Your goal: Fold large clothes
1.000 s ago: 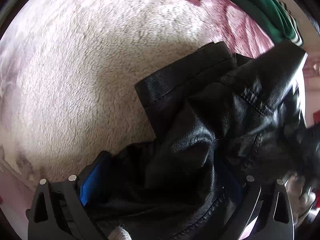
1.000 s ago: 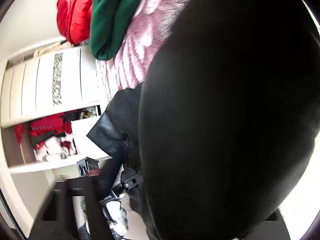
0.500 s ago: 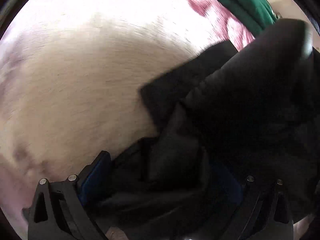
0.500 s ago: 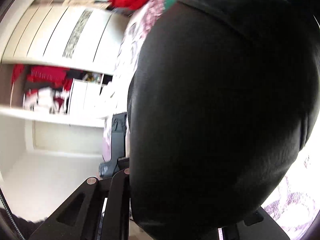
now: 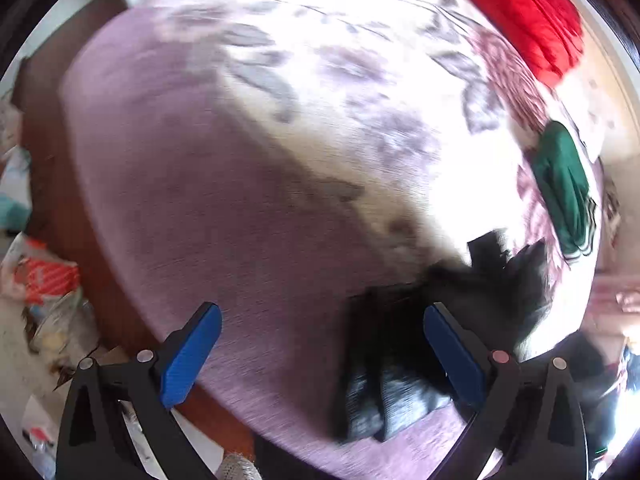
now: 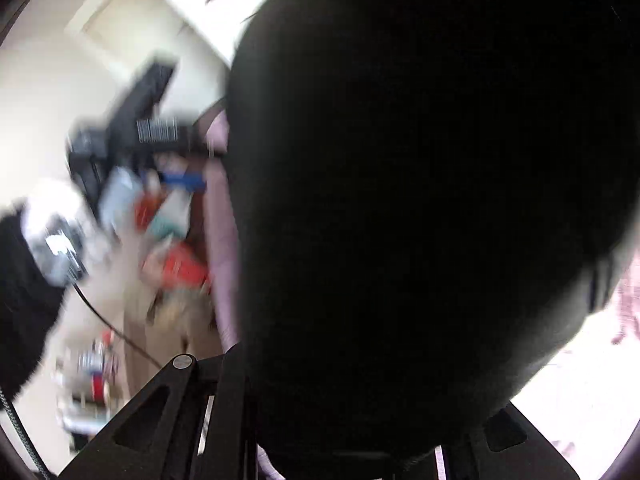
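Note:
A black leather jacket point(image 5: 448, 320) lies bunched on the near right part of a pink fleece blanket point(image 5: 260, 168) covering the bed. My left gripper point(image 5: 320, 352) is open and empty above the blanket, its blue pads point(image 5: 192, 352) spread wide; the jacket sits by the right pad. In the right wrist view the jacket point(image 6: 420, 200) fills most of the frame and hides my right gripper's fingertips point(image 6: 348, 440), which are closed on the fabric.
A red garment point(image 5: 532, 20) and a green garment point(image 5: 564, 188) lie along the bed's far right side. Bags and clutter point(image 5: 44, 280) sit on the floor to the left. A dark stand and more clutter point(image 6: 140, 128) show left in the right wrist view.
My left gripper has let go of the jacket, opened and pulled back and up from it. The right gripper has swung with the jacket still in it; the room behind has shifted.

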`<state>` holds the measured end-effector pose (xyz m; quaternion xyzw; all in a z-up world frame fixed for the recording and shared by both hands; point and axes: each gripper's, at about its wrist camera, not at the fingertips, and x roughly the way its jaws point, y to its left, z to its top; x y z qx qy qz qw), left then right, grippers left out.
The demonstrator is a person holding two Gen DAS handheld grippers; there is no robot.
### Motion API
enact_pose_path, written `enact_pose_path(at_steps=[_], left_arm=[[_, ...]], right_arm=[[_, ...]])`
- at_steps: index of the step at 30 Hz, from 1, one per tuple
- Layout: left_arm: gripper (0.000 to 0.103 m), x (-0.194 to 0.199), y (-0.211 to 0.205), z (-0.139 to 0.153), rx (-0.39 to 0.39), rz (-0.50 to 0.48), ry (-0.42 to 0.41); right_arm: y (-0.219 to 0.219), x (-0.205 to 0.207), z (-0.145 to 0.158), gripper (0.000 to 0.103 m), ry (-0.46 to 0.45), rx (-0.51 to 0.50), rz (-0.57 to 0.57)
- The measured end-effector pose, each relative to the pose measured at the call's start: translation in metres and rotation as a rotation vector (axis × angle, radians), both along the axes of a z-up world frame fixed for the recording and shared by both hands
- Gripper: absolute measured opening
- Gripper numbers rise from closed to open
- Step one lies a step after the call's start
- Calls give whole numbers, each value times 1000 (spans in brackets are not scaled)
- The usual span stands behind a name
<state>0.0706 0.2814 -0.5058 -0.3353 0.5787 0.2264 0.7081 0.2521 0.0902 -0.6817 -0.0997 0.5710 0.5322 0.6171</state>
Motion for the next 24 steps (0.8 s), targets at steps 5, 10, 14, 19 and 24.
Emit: enact_pose_path(at_steps=[5,10,14,19,24], left_arm=[[103,-10,-1,0,-7,13,1],[103,-3,-14,-14,-75,-18,-25],[103,3,-41,-32,-111,-69,-10],[103,-1,-79,-94,-49,-179,152],[103,-30,-71,-143,-187,-85,126]], right_arm=[[38,-48,-56,55,303,-110,84],[23,-44,-39,93,534,11,109],[-19,-19,-17,93,658,91,94],[-54,92,-49,93,559,-47,-211],[-41,131,-124,93,663,-116,-173]])
